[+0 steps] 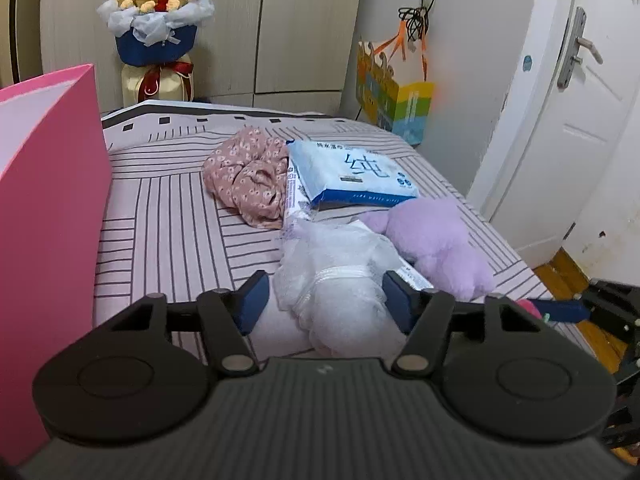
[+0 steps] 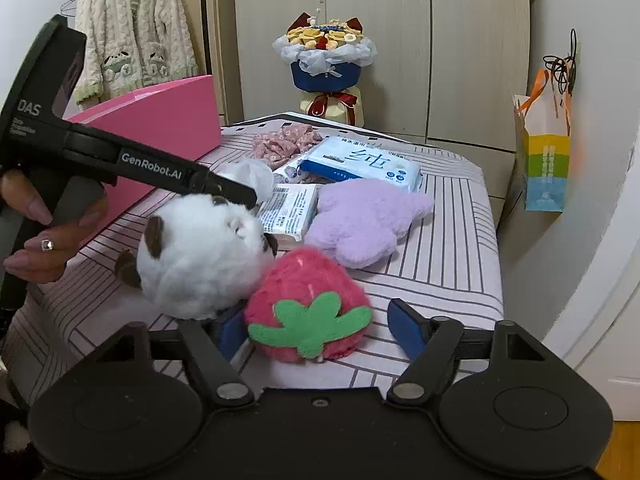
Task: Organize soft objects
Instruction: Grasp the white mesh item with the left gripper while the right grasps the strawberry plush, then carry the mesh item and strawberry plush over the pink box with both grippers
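On the striped bed, my left gripper point(image 1: 324, 296) is open with its blue pads on either side of a white fluffy plush point(image 1: 340, 300); the same plush, with brown ears, shows in the right wrist view point(image 2: 196, 256). My right gripper point(image 2: 320, 330) is open around a red strawberry plush point(image 2: 308, 300). A purple plush point(image 1: 436, 240) point(image 2: 364, 220) lies beside them. A pink floral cloth point(image 1: 248, 176) point(image 2: 284, 144), a blue wet-wipe pack point(image 1: 352, 172) point(image 2: 360, 160) and a small tissue pack point(image 2: 288, 212) lie further back.
A pink box point(image 1: 48, 208) point(image 2: 160, 120) stands at the bed's left side. A flower bouquet point(image 1: 156, 36) stands behind the bed by the wardrobe. A colourful gift bag point(image 1: 392, 96) hangs on the wall to the right, near a white door point(image 1: 580, 120).
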A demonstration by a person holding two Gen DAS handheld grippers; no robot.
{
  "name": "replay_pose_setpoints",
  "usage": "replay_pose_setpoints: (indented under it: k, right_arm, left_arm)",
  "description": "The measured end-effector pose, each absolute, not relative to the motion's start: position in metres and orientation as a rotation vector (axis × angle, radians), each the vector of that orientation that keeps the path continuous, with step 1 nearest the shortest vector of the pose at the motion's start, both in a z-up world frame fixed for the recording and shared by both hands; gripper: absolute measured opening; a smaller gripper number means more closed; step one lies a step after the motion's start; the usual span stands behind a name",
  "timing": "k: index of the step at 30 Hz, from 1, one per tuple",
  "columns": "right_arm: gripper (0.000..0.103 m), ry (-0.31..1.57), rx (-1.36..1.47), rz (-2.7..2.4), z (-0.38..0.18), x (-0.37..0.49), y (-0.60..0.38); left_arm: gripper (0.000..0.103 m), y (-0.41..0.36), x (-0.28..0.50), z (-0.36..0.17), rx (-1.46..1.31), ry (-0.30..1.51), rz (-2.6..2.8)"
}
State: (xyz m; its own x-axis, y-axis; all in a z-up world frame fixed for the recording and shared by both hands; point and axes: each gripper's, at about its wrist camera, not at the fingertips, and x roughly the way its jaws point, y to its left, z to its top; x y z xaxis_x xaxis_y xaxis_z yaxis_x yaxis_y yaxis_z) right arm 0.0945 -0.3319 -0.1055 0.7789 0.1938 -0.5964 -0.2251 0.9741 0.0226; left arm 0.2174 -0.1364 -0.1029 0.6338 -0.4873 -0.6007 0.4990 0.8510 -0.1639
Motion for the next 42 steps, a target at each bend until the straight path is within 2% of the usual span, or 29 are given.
replay_pose_setpoints:
  k: [1, 4, 9, 15, 22, 32, 42]
  right_arm:
    - [0.063, 0.637, -0.04, 0.23, -0.107, 0.095, -0.333]
    - [0.061, 0.619, -0.005, 0.227, -0.11, 0.093, -0.335]
    - [0.061, 0.589, 0.012, 0.197, -0.106, 0.088, -0.334]
    - [0.061, 0.593, 0.04, 0.1, -0.092, 0.081, -0.338]
    - [0.061, 0.543, 0.057, 0.066, -0.062, 0.065, -0.339]
    - [0.061, 0.564, 0.069, 0.209, -0.021, 0.048, -0.305]
    - [0.061, 0.685, 0.072, 0.388, -0.02, 0.037, -0.259]
  left_arm:
    - [0.049, -0.136, 0.218, -0.104, 0.009, 0.687, -0.572]
    - [0.037, -0.136, 0.22, -0.106, -0.027, 0.705, -0.61]
    - [0.029, -0.136, 0.215, -0.103, -0.022, 0.675, -0.601]
    - [0.029, -0.129, 0.203, -0.088, -0.007, 0.591, -0.541]
    - [0.029, -0.113, 0.186, -0.068, -0.013, 0.578, -0.545]
    - [0.029, -0.09, 0.146, -0.052, 0.014, 0.625, -0.578]
    - [0.029, -0.046, 0.119, -0.051, -0.099, 0.748, -0.661]
